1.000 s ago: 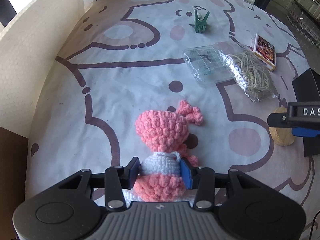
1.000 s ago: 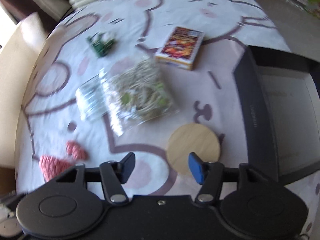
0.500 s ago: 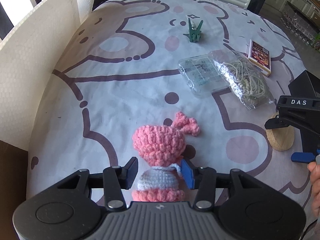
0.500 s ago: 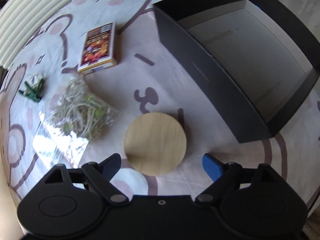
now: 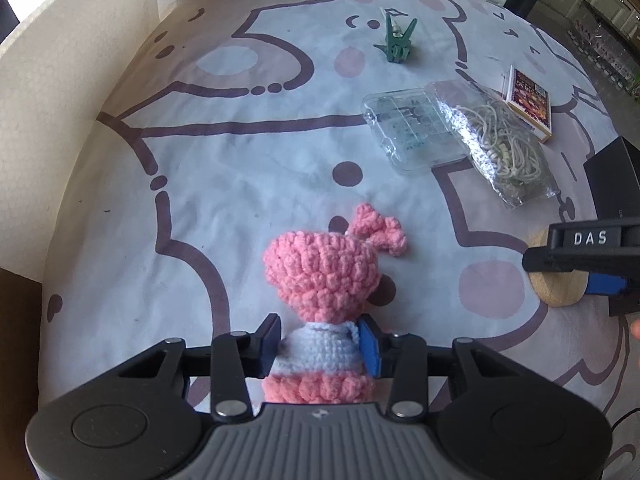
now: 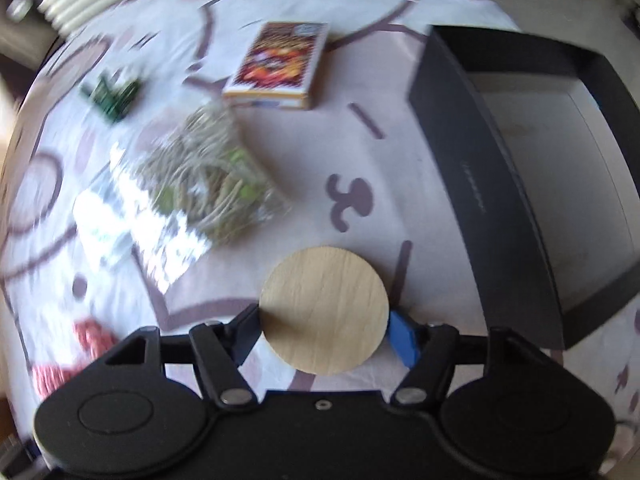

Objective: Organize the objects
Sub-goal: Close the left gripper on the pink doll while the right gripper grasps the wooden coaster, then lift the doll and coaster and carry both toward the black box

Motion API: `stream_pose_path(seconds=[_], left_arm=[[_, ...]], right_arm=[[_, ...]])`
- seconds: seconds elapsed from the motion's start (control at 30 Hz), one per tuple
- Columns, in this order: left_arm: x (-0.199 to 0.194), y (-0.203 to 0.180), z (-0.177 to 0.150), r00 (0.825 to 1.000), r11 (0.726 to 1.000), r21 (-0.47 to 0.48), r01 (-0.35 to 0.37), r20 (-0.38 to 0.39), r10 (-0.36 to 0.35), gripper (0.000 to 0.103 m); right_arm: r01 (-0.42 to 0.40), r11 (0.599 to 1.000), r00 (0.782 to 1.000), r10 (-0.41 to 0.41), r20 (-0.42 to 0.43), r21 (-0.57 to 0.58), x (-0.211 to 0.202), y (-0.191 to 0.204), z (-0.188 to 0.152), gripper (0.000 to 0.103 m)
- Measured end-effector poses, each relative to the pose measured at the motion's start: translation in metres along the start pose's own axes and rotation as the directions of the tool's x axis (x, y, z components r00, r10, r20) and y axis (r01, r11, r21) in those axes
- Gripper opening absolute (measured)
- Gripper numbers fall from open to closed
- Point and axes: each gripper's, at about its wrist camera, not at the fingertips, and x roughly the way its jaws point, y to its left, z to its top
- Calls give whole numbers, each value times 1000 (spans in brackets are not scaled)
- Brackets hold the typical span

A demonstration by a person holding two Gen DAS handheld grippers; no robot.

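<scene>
Our left gripper (image 5: pixel 319 345) has its fingers closed against the white middle of the pink crochet doll (image 5: pixel 322 280), which lies near the front edge of the surface (image 5: pixel 240 160). Bare cloth stretches ahead and to the left of it. Our right gripper (image 6: pixel 324 328) has its fingers spread wide on either side of the round wooden coaster (image 6: pixel 324 309); we cannot tell whether they press it. The black box (image 6: pixel 520 184) sits open just to the right. A bag of cord (image 6: pixel 212 184), a clear case (image 5: pixel 412 136), a card box (image 6: pixel 280 64) and a green clip (image 5: pixel 398 40) lie further off.
</scene>
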Motion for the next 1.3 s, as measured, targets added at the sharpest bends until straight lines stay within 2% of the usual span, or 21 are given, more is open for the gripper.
stream_pose_path(seconds=[0.1, 0.23, 0.37, 0.43, 0.5, 0.6, 0.7, 0.83, 1.17, 1.2, 1.3], left_arm=[[-1, 5, -2, 1000, 1000, -27, 7, -10, -7, 41], [-1, 7, -4, 1000, 999, -31, 12, -22, -13, 41], [0, 5, -3, 1000, 1000, -22, -6, -28, 6, 44], [1, 2, -4, 999, 999, 6, -35, -40, 35, 54], [2, 0, -6, 997, 998, 37, -58, -47, 60, 59], [5, 3, -7, 997, 999, 27, -35, -73, 37, 58], [11, 3, -10, 994, 1000, 28, -12, -105, 15, 52], [9, 1, -11, 995, 999, 37, -11, -102, 14, 48], [-23, 6, -10, 1000, 999, -28, -19, -18, 18, 47], [-28, 5, -8, 1000, 999, -34, -16, -6, 16, 48], [-45, 4, -4, 999, 999, -50, -13, 31, 15, 48]], right_arm=[[-28, 994, 999, 24, -36, -101, 0, 10, -6, 68], [-58, 967, 996, 38, -86, -247, -1, 27, -17, 68], [-73, 943, 993, 39, -112, -323, -2, 38, -27, 68], [-70, 942, 993, 36, -109, -329, -2, 39, -28, 69], [-69, 939, 994, 34, -107, -337, -1, 40, -29, 69], [-69, 936, 994, 35, -105, -346, 0, 42, -30, 70], [-66, 928, 994, 28, -106, -368, 0, 45, -32, 68], [-72, 915, 992, 26, -120, -397, -1, 48, -34, 68], [-68, 927, 997, 55, -45, -370, -33, 49, -22, 68], [-71, 928, 997, 62, -35, -366, -39, 35, -14, 68], [-73, 931, 997, 80, 5, -359, -58, 15, -21, 68]])
